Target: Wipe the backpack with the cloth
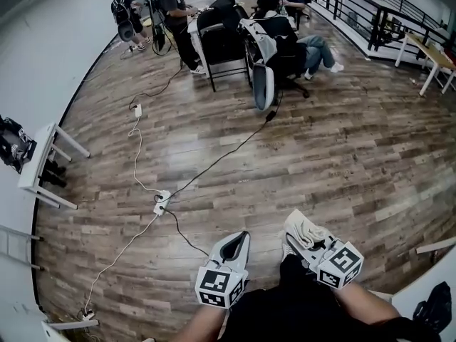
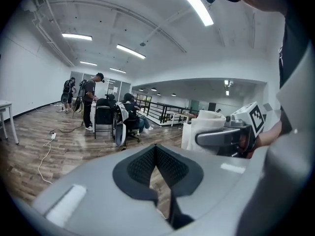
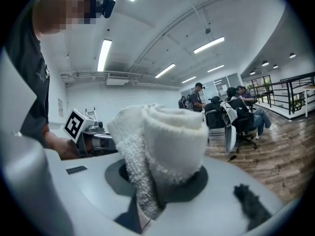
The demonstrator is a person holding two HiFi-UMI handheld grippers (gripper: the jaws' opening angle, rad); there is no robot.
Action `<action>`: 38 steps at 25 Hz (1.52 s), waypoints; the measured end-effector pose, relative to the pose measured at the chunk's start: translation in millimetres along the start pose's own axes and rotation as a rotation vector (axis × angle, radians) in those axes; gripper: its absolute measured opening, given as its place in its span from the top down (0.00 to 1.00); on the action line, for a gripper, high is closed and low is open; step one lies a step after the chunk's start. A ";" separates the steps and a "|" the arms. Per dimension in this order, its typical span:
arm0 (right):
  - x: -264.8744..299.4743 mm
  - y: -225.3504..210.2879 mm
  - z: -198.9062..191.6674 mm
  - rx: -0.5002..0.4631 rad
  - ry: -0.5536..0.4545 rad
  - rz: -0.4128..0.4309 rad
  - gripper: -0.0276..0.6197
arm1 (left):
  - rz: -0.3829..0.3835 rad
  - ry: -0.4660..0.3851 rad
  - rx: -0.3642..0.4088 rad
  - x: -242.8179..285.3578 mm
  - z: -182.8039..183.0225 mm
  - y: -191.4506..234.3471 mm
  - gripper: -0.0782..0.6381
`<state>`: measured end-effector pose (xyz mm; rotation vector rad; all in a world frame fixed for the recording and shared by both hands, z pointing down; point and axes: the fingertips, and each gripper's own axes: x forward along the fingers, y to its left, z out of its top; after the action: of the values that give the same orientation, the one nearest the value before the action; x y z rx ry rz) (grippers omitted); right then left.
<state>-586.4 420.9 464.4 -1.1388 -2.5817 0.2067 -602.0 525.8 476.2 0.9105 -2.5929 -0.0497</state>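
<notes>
A rolled white cloth [image 1: 305,228] [image 3: 167,141] is clamped in my right gripper [image 1: 308,239] [image 3: 160,181], which is held low in front of my body. My left gripper [image 1: 239,242] [image 2: 156,150] hangs beside it, a little to the left, with its jaws together and nothing between them. The left gripper view also shows the cloth [image 2: 204,127] sticking up from the right gripper. A black bag [image 1: 13,142], possibly the backpack, lies on a white table [image 1: 44,155] at the far left, well away from both grippers.
White and black cables with a power strip [image 1: 162,202] run over the wood floor ahead. Chairs with seated people [image 1: 274,34] and a standing person [image 1: 174,9] fill the back. A railing [image 1: 370,13] and a table [image 1: 427,54] stand at the right.
</notes>
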 end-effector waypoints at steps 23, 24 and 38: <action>64.5 -192.8 71.6 -0.020 0.001 0.135 0.82 | 0.104 -0.063 0.011 197.2 109.5 33.4 0.88; 67.7 -192.8 73.0 -0.024 0.001 0.139 0.82 | 0.111 -0.058 0.006 197.3 108.2 39.0 0.88; 110.8 -166.9 94.5 -0.032 -0.031 0.086 0.82 | 0.086 -0.063 0.030 173.7 124.7 91.5 0.88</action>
<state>-804.6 389.8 442.5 -1.2691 -2.5736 0.2047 -826.7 480.6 436.5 0.8197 -2.6946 -0.0163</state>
